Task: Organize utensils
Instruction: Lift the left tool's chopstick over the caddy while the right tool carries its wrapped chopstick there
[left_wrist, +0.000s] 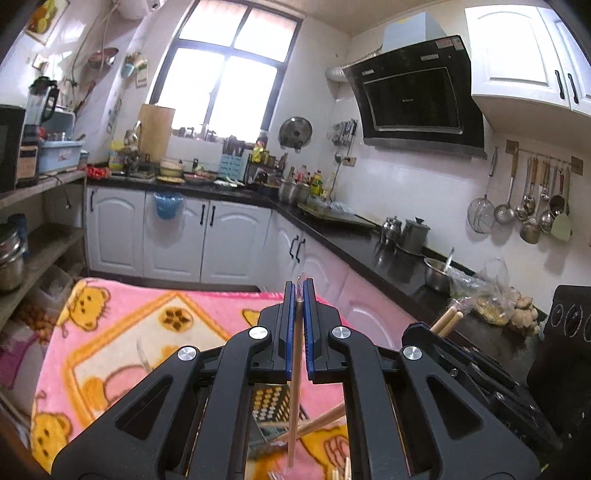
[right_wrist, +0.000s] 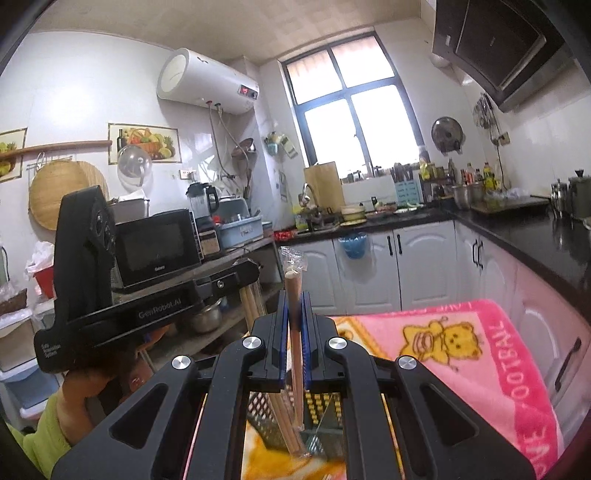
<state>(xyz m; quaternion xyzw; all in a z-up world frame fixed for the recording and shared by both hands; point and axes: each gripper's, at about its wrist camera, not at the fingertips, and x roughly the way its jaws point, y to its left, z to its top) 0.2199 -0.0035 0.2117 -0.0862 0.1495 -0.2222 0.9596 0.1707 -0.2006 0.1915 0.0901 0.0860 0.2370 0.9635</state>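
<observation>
A wooden chopstick (left_wrist: 295, 373) stands nearly upright between the blue pads of the left tool (left_wrist: 300, 291), whose jaws are closed tight on it; its lower end reaches down toward a perforated metal utensil holder (left_wrist: 271, 406) just below the tool. More chopsticks (left_wrist: 317, 422) lean across the holder's right side. The right tool (right_wrist: 294, 299) is likewise clamped on a pair of chopsticks in a clear plastic sleeve (right_wrist: 293, 295), upright, with the top poking above the fingertips and the bottom inside the holder. Holder and tools sit over a pink bear-print blanket (left_wrist: 122, 325) covering the tabletop. A black kitchen counter (left_wrist: 362, 243) runs along the far and right side.
</observation>
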